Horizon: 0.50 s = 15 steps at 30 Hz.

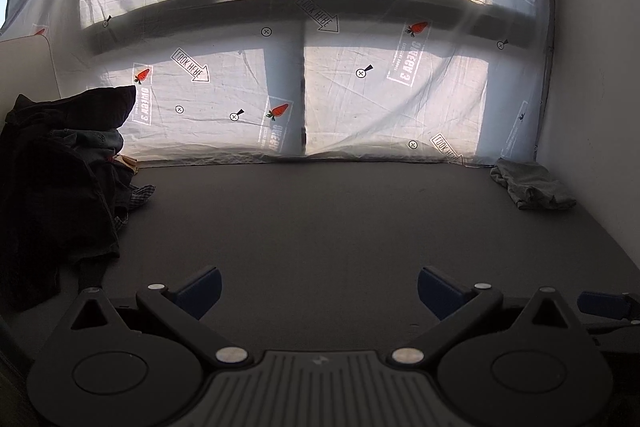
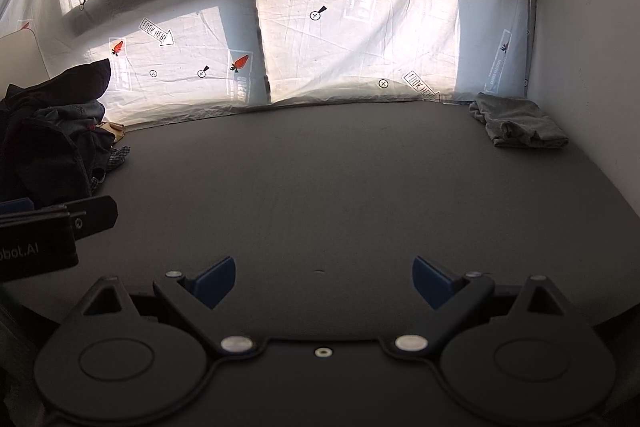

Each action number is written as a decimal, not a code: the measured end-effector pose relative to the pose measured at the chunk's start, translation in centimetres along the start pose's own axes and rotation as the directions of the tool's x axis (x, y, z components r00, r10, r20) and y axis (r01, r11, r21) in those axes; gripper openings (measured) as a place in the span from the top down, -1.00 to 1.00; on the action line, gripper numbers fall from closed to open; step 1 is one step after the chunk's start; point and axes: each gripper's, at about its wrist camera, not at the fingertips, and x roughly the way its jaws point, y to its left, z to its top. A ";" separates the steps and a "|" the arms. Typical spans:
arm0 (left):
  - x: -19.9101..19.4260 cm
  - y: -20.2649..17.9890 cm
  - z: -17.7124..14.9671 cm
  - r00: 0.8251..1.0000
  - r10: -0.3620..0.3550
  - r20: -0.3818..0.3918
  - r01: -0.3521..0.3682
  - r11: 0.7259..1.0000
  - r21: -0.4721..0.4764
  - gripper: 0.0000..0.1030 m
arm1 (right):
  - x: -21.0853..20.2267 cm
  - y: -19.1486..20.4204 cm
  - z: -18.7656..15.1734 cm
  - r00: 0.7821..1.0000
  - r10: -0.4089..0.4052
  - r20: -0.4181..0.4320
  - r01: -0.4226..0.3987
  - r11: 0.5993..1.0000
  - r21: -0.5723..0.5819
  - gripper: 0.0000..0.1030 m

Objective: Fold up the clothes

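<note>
Between garments: left gripper (image 1: 319, 287) and right gripper (image 2: 324, 279) both spread, empty, above bare dark surface (image 2: 320, 187); folded grey garment (image 2: 518, 127) upper right; next, likely fetch from dark unfolded clothes heap (image 1: 56, 179) at left.

Dark grey tabletop (image 1: 320, 219), matte, flat. Behind it, white translucent sheet (image 1: 360, 99) over window panes, creased, printed with red carrots and "LOOK HERE" arrows. White wall (image 1: 592, 67) at right.
</note>
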 end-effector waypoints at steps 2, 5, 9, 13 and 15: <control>0.2 0.7 -1.1 0.999 0.002 -0.049 -0.002 1.000 -0.008 -1.00 | -0.4 0.9 -0.7 1.000 -0.015 -0.018 0.014 0.999 -0.030 -0.87; 0.2 1.7 -1.9 0.996 -0.012 -0.086 0.009 0.999 -0.040 -1.00 | -0.7 1.6 -1.1 0.999 -0.022 -0.038 0.020 0.999 -0.048 -0.87; 0.2 2.4 -2.2 0.996 -0.008 -0.089 0.004 0.999 -0.048 -1.00 | -0.7 2.1 -1.0 0.999 -0.029 -0.038 0.026 0.997 -0.076 -0.87; 0.8 3.0 -2.2 0.995 -0.018 -0.103 0.010 0.997 -0.077 -1.00 | -0.5 2.2 -0.5 0.999 -0.027 -0.026 0.024 0.996 -0.089 -0.87; 0.9 3.1 -1.9 0.995 -0.004 -0.096 -0.003 0.997 -0.077 -1.00 | -0.2 2.1 -0.2 0.999 -0.020 -0.027 0.018 0.996 -0.089 -0.87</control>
